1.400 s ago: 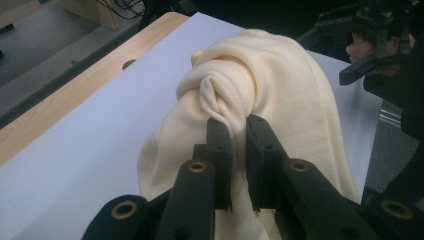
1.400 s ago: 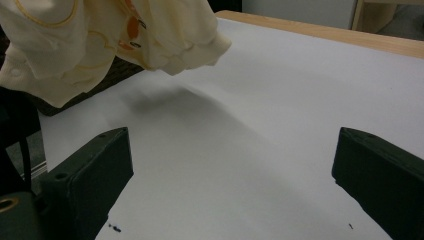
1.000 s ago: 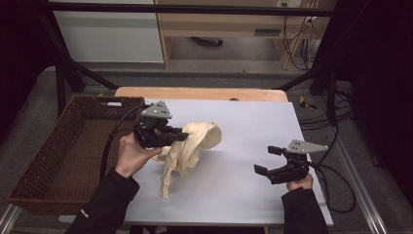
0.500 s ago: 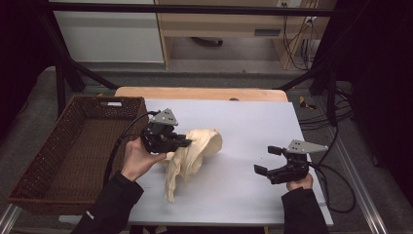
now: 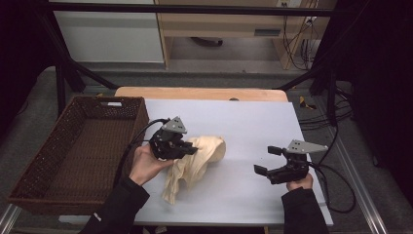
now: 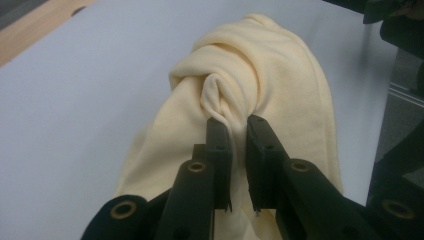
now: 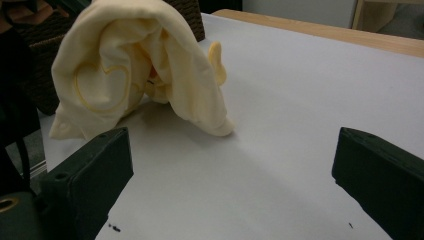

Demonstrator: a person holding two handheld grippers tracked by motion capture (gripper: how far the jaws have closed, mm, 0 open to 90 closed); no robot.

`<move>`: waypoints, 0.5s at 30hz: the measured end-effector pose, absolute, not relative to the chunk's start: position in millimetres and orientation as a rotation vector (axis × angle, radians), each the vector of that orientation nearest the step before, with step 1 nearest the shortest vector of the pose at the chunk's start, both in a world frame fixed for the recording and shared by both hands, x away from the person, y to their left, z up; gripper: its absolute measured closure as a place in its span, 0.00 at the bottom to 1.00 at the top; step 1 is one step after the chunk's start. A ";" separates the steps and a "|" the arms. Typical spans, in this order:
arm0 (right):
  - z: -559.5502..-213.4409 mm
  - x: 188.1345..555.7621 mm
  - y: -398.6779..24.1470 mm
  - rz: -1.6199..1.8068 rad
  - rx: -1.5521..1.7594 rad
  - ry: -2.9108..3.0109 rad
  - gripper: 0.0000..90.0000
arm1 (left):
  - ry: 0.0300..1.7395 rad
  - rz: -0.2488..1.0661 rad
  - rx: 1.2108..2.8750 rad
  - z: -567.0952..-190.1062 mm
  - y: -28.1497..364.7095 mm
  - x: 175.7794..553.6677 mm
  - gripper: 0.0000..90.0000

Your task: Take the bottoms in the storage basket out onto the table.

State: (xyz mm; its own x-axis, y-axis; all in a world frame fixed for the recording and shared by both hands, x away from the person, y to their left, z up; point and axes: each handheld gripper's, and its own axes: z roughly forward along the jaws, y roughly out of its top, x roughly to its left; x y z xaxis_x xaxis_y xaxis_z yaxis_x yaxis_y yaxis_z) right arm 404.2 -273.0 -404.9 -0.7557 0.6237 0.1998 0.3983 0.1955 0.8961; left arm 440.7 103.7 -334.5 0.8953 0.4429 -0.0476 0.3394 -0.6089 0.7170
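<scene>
A pale yellow cloth (image 5: 197,158) hangs in a bunch over the white table (image 5: 253,126), its lower end trailing on the surface. My left gripper (image 5: 187,148) is shut on a fold of the cloth (image 6: 240,95), which is pinched between the jaws and lifted. In the right gripper view the same cloth (image 7: 135,65) drapes down at the far left. My right gripper (image 5: 265,161) rests low over the table's right front part, open, with nothing between its fingers (image 7: 85,180).
A dark wicker basket (image 5: 39,175) stands at the table's left edge, close behind the left hand. A wooden strip (image 5: 199,92) runs along the table's far edge. Cables (image 5: 341,190) trail from the right gripper off the right side.
The left gripper has carried the cloth a little to the right and nearer the table's middle. The right gripper has stayed where it was.
</scene>
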 end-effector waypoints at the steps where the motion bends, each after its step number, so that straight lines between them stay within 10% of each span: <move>1: -404.9 404.1 -273.0 1.593 0.984 2.256 0.04 | 0.557 0.155 2.283 -336.8 102.5 441.5 0.90; 15: -404.7 404.2 -273.3 1.595 0.981 2.254 0.04 | 0.546 0.112 2.314 -357.8 91.0 442.8 0.90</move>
State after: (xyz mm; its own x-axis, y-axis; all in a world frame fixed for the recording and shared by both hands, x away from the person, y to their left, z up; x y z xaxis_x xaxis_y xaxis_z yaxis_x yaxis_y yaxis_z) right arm 404.2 -273.3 -404.7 -0.7560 0.6235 0.1992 0.3954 0.1925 0.8981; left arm 442.8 91.0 -357.8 0.9054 0.4170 -0.0793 0.3520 -0.6332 0.6893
